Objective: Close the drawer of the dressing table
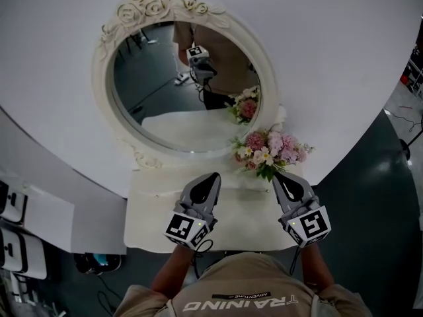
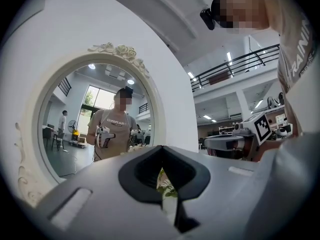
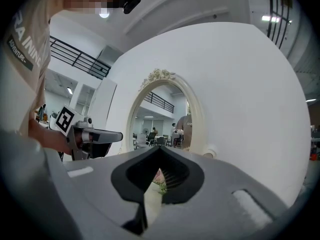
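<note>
The white dressing table (image 1: 153, 211) stands against a white wall, with an oval mirror (image 1: 165, 91) in a rose-carved frame above it. Its drawer shows in no view; the front edge lies under my arms and body. A pink and white bouquet (image 1: 271, 149) sits at the table's back right. My left gripper (image 1: 212, 176) hovers over the tabletop's middle, jaws together and empty. My right gripper (image 1: 277, 176) hangs just in front of the bouquet, also shut on nothing. Both gripper views look up at the mirror (image 2: 95, 129), with flowers glimpsed through the slit between the jaws.
White cabinets (image 1: 16, 230) stand on the dark floor at the left, with a small dark device and cables (image 1: 99, 263) beside the table. More cables (image 1: 410, 121) lie on the floor at the right. The mirror reflects the person holding a gripper.
</note>
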Demonstrator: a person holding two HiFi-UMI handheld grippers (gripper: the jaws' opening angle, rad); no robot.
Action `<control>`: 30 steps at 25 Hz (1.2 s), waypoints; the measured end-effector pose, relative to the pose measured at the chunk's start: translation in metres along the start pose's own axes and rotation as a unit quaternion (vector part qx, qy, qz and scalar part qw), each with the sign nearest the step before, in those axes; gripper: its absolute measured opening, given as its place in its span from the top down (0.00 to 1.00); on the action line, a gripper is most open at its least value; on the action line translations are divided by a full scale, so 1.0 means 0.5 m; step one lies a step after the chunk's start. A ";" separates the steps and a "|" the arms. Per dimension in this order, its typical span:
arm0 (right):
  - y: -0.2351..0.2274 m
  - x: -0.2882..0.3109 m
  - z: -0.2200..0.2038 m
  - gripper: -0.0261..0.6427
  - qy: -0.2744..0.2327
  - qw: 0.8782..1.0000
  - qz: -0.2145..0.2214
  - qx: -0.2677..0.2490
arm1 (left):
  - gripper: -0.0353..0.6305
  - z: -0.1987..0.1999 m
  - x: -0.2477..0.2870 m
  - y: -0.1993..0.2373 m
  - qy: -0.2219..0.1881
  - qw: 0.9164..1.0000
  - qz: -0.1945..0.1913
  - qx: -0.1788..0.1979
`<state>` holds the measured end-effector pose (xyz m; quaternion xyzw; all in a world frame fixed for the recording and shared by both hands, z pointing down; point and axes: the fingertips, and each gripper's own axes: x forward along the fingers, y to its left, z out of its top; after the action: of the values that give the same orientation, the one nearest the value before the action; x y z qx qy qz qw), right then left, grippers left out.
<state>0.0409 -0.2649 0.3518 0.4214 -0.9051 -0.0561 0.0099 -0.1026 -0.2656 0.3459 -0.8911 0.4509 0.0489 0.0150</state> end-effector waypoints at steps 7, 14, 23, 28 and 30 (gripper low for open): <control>-0.006 0.000 -0.018 0.96 0.008 1.000 -0.007 0.007 | 0.92 -0.024 -0.001 0.006 0.016 1.000 0.013 0.008; -0.019 -0.002 -0.028 0.96 0.014 1.000 -0.011 0.007 | 0.92 -0.028 0.005 0.008 0.016 1.000 0.012 0.008; -0.017 0.000 -0.042 0.96 0.023 1.000 -0.011 -0.001 | 0.92 -0.040 0.005 0.003 0.020 1.000 0.009 0.005; -0.016 0.000 -0.039 0.96 0.018 1.000 -0.009 -0.001 | 0.92 -0.034 0.002 0.000 0.021 1.000 0.010 0.006; -0.014 0.000 -0.039 0.96 0.018 1.000 -0.008 -0.002 | 0.92 -0.031 0.002 -0.003 0.019 1.000 0.007 0.007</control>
<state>0.0476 -0.2713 0.3703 0.4296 -0.9012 -0.0503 0.0264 -0.0994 -0.2666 0.3610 -0.8886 0.4576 0.0291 0.0125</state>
